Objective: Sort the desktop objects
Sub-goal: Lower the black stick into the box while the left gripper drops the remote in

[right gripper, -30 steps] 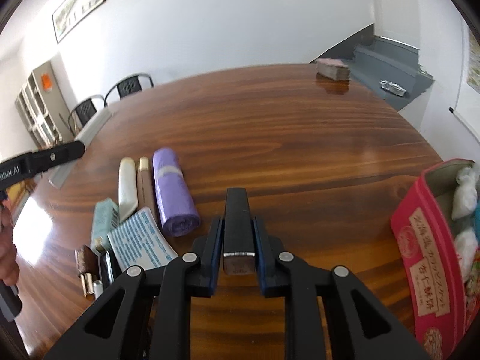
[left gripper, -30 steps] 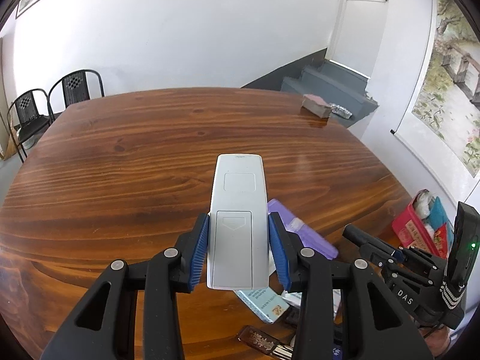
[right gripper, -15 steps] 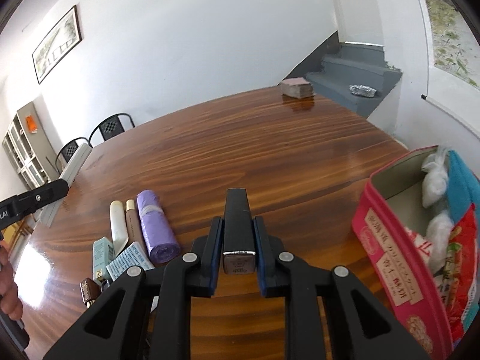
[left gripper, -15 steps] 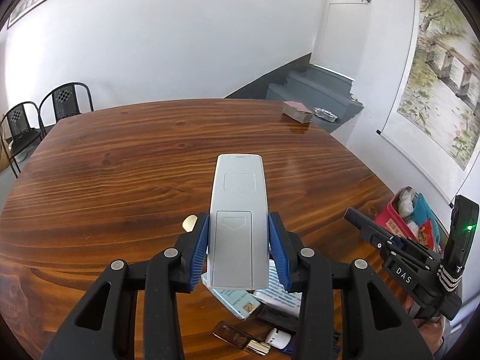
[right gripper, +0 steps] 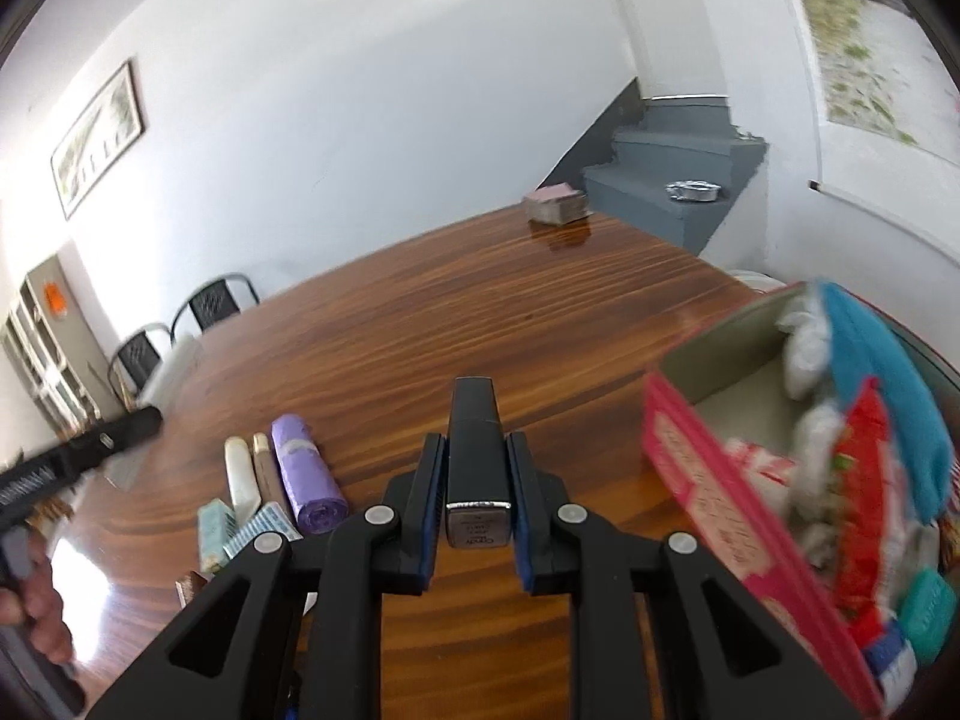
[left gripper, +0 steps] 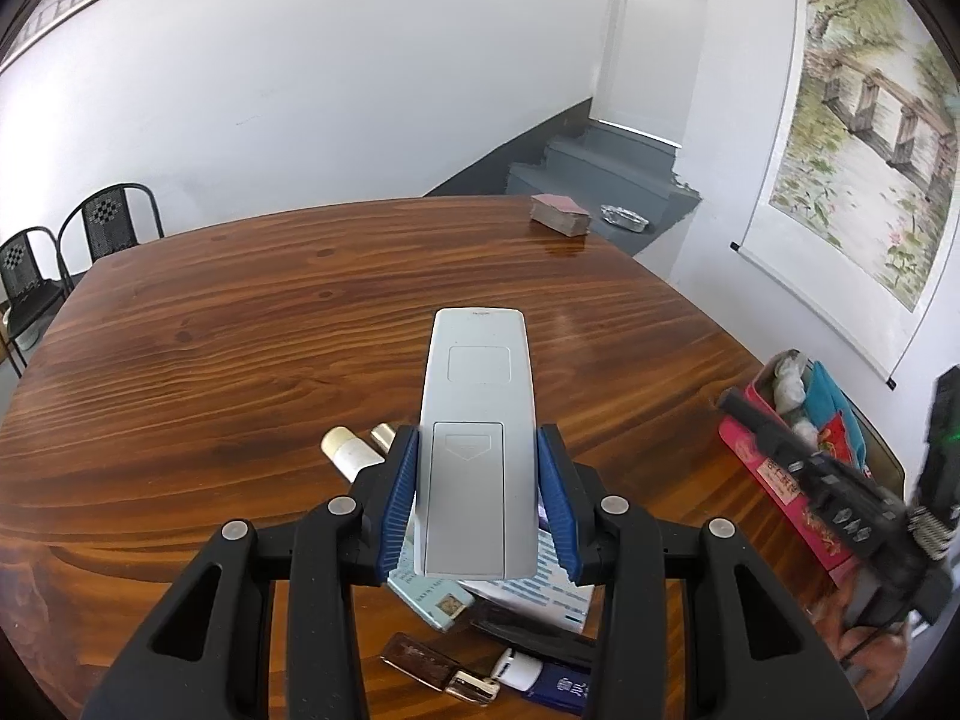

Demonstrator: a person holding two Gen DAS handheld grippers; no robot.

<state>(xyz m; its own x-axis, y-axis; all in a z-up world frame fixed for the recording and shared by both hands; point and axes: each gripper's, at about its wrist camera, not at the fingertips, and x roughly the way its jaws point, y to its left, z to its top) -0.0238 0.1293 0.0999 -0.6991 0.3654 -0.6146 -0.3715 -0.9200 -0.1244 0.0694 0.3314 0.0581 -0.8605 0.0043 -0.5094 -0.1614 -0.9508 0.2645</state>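
My left gripper [left gripper: 477, 480] is shut on a white remote control [left gripper: 478, 438], held back side up above the wooden table [left gripper: 240, 348]. My right gripper [right gripper: 477, 474] is shut on a slim black lipstick tube [right gripper: 477, 456], raised to the left of an open red box [right gripper: 720, 480]. That box [left gripper: 780, 474] holds white bags, a blue cloth and red packets. Under the left gripper lie a white tube [left gripper: 348, 450], a teal carton [left gripper: 435, 597], a printed leaflet [left gripper: 540, 588], a brown stick [left gripper: 417, 657] and a dark blue item [left gripper: 561, 687]. The right wrist view also shows a purple roll [right gripper: 306, 474].
A pink-topped block [left gripper: 561, 215] sits at the table's far edge. Grey stairs [left gripper: 606, 171] with a foil ashtray [left gripper: 624, 217] rise behind it. Two black chairs [left gripper: 66, 240] stand at far left. A scroll painting [left gripper: 864, 132] hangs on the right wall. A hand [right gripper: 36, 606] holds the left tool.
Both grippers have risen and drawn back, each keeping its object. The right one has swung right and rolled, so the red box now fills the right of its view.
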